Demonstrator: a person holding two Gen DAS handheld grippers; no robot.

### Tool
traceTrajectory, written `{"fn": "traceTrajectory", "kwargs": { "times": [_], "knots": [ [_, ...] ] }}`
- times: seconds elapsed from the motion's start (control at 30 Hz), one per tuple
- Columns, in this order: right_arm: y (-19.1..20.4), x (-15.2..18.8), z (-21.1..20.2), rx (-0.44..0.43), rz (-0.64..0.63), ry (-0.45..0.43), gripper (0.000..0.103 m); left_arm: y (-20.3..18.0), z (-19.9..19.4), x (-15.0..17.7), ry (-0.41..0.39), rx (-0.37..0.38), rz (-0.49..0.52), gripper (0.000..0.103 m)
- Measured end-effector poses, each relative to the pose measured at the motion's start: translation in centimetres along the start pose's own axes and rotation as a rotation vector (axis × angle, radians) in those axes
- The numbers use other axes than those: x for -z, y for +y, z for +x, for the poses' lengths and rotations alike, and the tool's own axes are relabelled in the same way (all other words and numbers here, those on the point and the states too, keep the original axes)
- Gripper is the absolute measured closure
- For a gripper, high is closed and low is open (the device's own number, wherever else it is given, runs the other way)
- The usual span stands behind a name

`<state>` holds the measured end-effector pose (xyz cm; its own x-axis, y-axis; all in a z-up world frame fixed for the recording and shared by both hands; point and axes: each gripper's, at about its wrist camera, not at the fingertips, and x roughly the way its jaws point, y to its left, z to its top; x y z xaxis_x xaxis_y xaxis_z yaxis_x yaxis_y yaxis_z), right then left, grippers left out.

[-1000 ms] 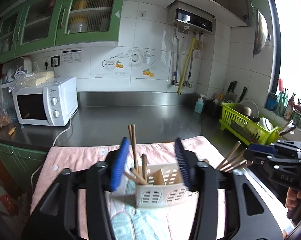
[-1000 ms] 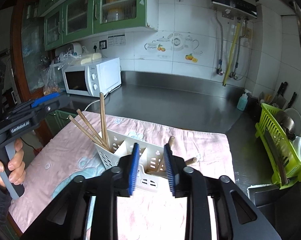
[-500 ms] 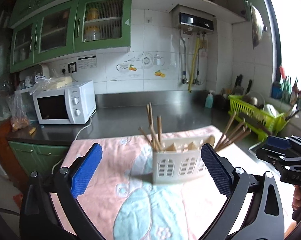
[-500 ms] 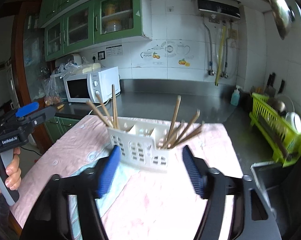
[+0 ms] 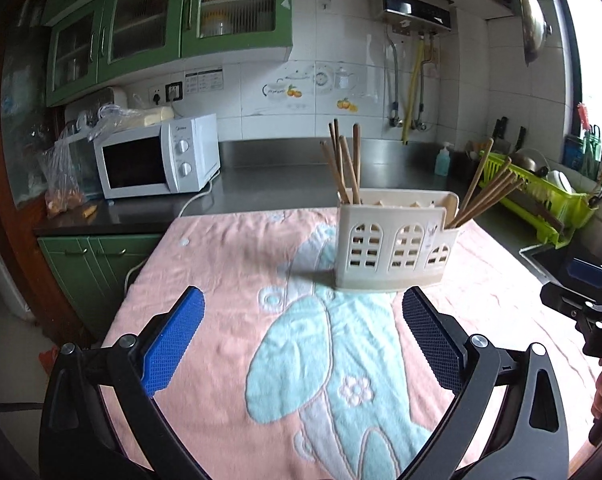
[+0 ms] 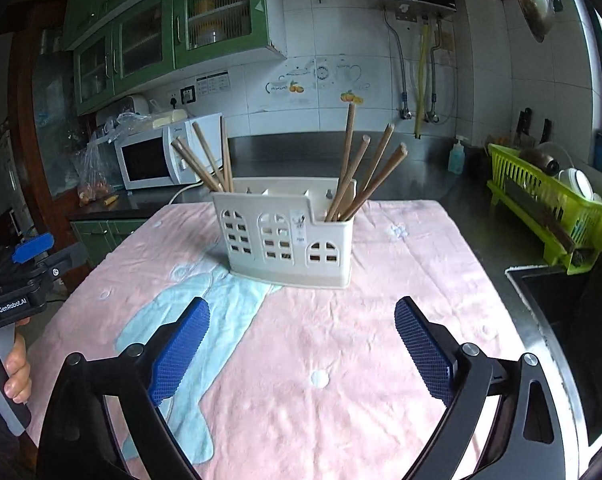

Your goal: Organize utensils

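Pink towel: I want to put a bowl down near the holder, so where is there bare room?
The pink towel lies bare in front of the utensil holder, between it and the open right gripper, and also to the holder's left, toward the microwave. The steel counter behind is bare too. It is crowded at the green dish rack beside the sink.

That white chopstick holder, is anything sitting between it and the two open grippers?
Nothing visible. Only bare pink towel lies between the holder and the right gripper; likewise for the left gripper. Both are open and empty.
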<state>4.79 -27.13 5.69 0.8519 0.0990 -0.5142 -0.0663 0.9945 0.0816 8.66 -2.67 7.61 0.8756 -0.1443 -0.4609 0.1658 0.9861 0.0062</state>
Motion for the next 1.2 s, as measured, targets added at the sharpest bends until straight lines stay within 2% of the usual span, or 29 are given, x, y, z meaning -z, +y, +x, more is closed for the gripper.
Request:
{"fn": "traceTrajectory", "kwargs": {
  "times": [0.33, 0.57, 1.2],
  "knots": [
    [0.3, 2.1, 0.1, -0.008, 0.03, 0.029, 0.01, 0.9, 0.0, 2.3, 0.036, -0.005, -0.021, 0.005],
    [0.5, 2.7, -0.1, -0.019, 0.033, 0.031, 0.01, 0.3, 0.0, 3.3, 0.061, -0.011, 0.005, 0.005],
    [1.2, 2.6, -0.1, -0.02, 0.027, 0.033, 0.01, 0.4, 0.3, 4.1, 0.086, -0.013, 0.005, 0.005]
  ]
}}
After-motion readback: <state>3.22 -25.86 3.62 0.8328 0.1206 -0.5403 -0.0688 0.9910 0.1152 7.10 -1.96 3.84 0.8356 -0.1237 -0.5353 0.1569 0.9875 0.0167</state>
